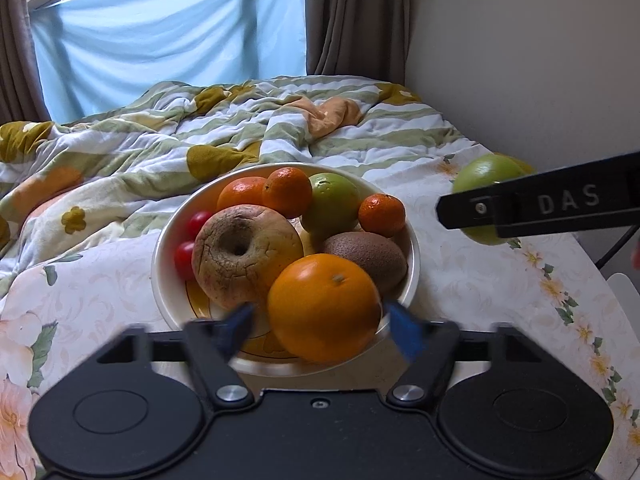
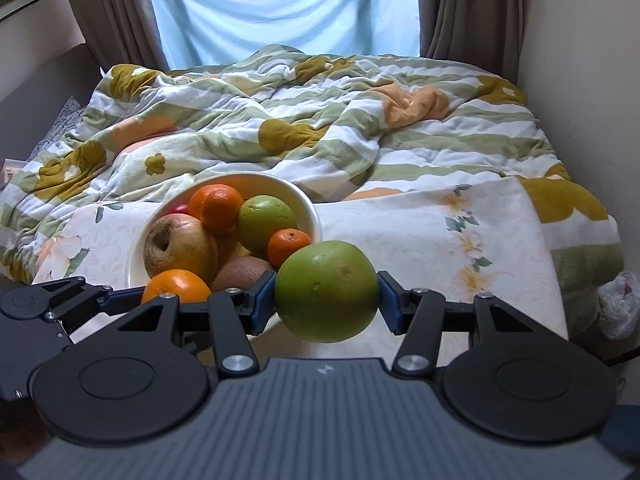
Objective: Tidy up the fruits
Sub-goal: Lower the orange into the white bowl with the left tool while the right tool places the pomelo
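A white bowl (image 1: 414, 254) holds a big orange (image 1: 324, 308), a brown cracked apple (image 1: 240, 252), a kiwi (image 1: 366, 258), a green apple (image 1: 332, 204), small tangerines and red cherry tomatoes. My left gripper (image 1: 320, 330) is open, its blue pads either side of the big orange and apart from it. My right gripper (image 2: 326, 300) is shut on a large green fruit (image 2: 326, 290), held above the cloth just right of the bowl (image 2: 308, 208). That fruit and a right finger (image 1: 540, 208) show at the right of the left wrist view.
The bowl stands on a floral tablecloth (image 2: 460, 248). Behind it lies a bed with a rumpled striped quilt (image 2: 320, 120). A wall runs along the right. Curtains and a blue-covered window are at the back. A white bag (image 2: 618, 304) sits at the lower right.
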`<action>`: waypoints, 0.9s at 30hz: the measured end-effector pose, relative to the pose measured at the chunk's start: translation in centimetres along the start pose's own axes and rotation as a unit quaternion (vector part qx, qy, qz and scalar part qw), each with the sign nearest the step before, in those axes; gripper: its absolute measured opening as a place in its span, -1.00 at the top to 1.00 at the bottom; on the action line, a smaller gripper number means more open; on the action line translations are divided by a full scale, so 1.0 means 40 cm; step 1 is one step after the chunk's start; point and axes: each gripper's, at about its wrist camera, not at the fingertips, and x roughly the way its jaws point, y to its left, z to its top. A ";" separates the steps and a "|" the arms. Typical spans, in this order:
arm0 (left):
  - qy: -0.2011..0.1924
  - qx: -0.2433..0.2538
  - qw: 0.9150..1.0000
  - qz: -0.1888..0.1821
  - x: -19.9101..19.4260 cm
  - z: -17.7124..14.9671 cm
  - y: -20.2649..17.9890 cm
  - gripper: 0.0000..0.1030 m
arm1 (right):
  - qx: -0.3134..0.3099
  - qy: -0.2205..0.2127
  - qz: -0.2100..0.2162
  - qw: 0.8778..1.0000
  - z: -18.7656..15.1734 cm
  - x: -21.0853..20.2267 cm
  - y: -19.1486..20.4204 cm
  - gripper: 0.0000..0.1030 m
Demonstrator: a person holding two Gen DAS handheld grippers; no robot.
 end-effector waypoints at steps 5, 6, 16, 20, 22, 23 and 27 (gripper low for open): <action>-0.005 -0.001 1.000 0.007 -0.027 -0.001 0.015 -0.81 | -0.009 -0.002 0.009 1.000 0.017 0.009 0.023 -0.33; -0.005 -0.002 1.000 0.010 -0.032 0.000 0.020 -0.83 | -0.012 -0.003 0.011 1.000 0.023 0.012 0.029 -0.33; -0.008 -0.027 0.998 0.053 -0.100 -0.023 0.093 -0.96 | -0.044 -0.008 0.046 0.998 0.069 0.060 0.103 -0.33; -0.008 -0.048 0.996 0.071 -0.116 -0.035 0.123 -0.96 | -0.053 -0.007 0.059 0.997 0.073 0.088 0.130 -0.33; -0.008 -0.057 0.995 0.077 -0.123 -0.042 0.136 -0.96 | -0.054 -0.007 0.059 0.997 0.073 0.104 0.138 -0.33; -0.008 -0.060 0.995 0.079 -0.127 -0.045 0.142 -0.96 | -0.052 -0.005 0.061 0.997 0.072 0.112 0.140 -0.33; -0.007 -0.074 0.994 0.086 -0.139 -0.056 0.157 -0.96 | -0.037 -0.002 0.068 0.997 0.067 0.132 0.136 -0.33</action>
